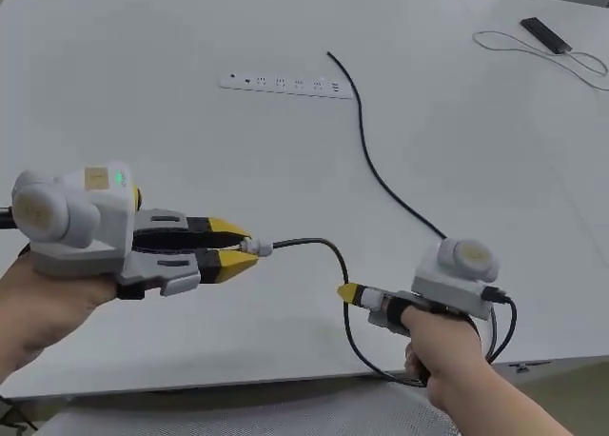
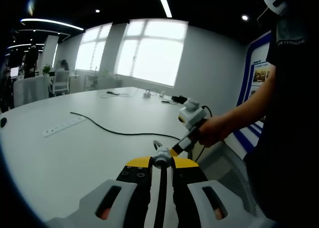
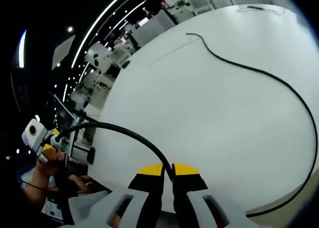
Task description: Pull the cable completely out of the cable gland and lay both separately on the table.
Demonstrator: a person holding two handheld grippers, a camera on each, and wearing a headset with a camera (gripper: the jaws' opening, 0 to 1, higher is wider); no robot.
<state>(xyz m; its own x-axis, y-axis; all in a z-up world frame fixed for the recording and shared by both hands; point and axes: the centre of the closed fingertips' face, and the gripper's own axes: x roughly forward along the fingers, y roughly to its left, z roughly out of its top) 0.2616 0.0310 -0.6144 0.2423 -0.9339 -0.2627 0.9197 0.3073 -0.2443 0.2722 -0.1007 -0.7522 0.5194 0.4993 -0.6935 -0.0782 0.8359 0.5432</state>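
Gland and cable are joined and both off the tabletop point(image 1: 190, 150). The small white cable gland point(image 1: 259, 249) is clenched between the yellow jaws of my left gripper point(image 1: 238, 248), which I hold level above the near side of the tabletop. The black cable point(image 1: 369, 160) comes out of the gland's nose, arcs to the right and drops to my right gripper point(image 1: 344, 291), whose jaws are pinched shut on it a little way along. Past that grip the cable swings round in a wide loop and lies across the tabletop, its free end close to the white power strip point(image 1: 285, 84).

I judge the step in hand to be the pull itself, and there is slack to take up first. I would keep the left gripper fixed and firm on the gland body, then draw the right gripper away along the gland's own axis, so the cable comes out straight rather than bent over the rim. A sideways tug could twist the gland in the jaws. How much cable sits behind the gland I cannot tell, as the jaws hide it. If the grip slips, I would retake the cable nearer the gland.
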